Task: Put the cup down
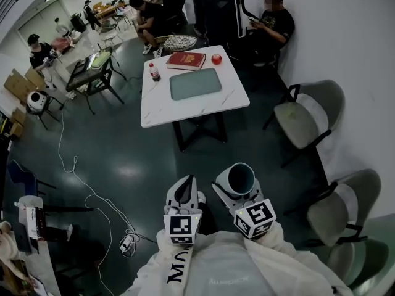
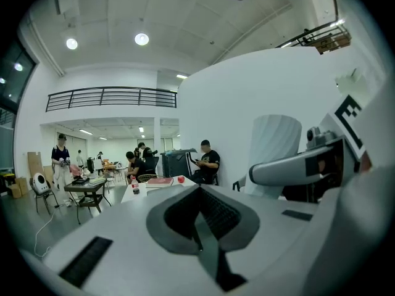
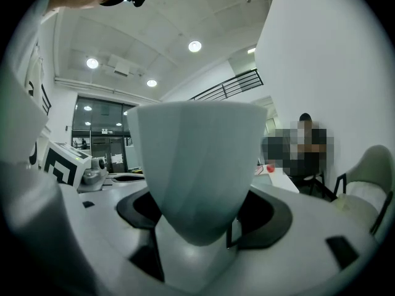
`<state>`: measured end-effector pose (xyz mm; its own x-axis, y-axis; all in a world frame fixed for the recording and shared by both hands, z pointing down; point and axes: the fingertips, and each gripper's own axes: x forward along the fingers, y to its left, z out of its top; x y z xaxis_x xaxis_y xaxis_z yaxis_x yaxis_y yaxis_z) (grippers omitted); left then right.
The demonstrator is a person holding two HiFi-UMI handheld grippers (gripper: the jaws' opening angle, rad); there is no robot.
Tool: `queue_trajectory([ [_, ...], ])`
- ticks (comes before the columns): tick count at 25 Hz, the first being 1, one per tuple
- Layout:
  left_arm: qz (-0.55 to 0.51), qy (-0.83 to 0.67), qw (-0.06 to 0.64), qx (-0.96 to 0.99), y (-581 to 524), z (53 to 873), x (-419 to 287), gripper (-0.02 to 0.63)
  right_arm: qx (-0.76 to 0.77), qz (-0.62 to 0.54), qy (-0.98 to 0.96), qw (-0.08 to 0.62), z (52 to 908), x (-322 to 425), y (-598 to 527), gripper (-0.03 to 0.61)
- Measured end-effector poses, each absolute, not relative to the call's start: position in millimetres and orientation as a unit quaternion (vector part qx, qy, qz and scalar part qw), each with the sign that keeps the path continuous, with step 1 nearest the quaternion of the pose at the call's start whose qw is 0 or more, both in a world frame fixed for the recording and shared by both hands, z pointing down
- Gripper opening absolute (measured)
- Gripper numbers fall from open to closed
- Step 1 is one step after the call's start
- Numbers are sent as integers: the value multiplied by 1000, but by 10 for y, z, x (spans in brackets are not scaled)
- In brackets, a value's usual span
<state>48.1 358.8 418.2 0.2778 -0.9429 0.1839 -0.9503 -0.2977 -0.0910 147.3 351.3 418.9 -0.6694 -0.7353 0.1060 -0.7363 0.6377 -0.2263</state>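
A white ribbed cup stands upright between the jaws of my right gripper, which is shut on its lower part. From the head view I look into the cup's dark mouth, held close to my body above the floor. The cup shows at the right of the left gripper view too. My left gripper is beside it, jaws together and empty. The white table stands farther ahead.
On the table lie a grey-green mat, a red book, a red apple and a bottle. Grey chairs line the right wall. A seated person is behind the table. A white cable runs over the floor.
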Motion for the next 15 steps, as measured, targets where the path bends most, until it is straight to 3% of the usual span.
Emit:
queue_trajectory([
  [15, 110, -581, 43, 806, 2209, 4275, -284, 11, 415, 151, -897, 30, 4327, 678, 2166, 348],
])
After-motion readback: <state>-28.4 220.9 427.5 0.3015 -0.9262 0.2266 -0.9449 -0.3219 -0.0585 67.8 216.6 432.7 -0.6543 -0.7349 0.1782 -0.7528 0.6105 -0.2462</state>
